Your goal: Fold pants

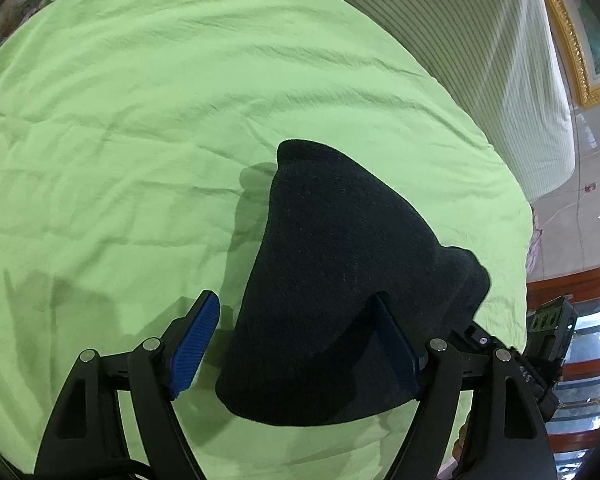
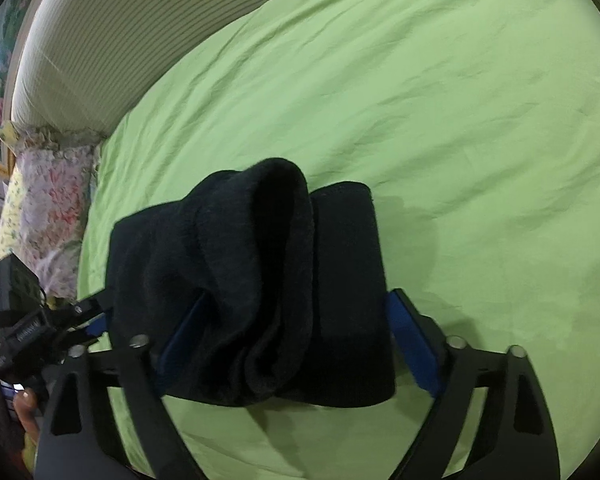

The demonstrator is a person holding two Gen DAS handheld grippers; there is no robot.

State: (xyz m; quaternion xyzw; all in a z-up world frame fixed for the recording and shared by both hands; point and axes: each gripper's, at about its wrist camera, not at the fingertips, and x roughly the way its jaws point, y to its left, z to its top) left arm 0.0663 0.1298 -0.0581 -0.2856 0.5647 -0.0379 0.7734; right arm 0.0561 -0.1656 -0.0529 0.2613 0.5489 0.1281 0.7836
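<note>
The black pants (image 1: pixel 324 288) lie folded into a thick bundle on the green bed sheet (image 1: pixel 140 120). In the left wrist view my left gripper (image 1: pixel 296 304) is open; its right blue pad (image 1: pixel 396 352) rests against the bundle and its left pad (image 1: pixel 192 348) stands clear over the sheet. In the right wrist view the bundle (image 2: pixel 260 280) shows its rolled layers, and my right gripper (image 2: pixel 300 300) is open with the bundle between its blue pads (image 2: pixel 416 348). The other gripper's body (image 2: pixel 28 320) shows at the left edge.
A striped headboard (image 1: pixel 480 60) borders the bed. A floral pillow (image 2: pixel 48 200) lies by it in the right wrist view. A gold-framed picture (image 1: pixel 580 40), tiled floor and a wooden cabinet (image 1: pixel 572 280) are beyond the bed edge.
</note>
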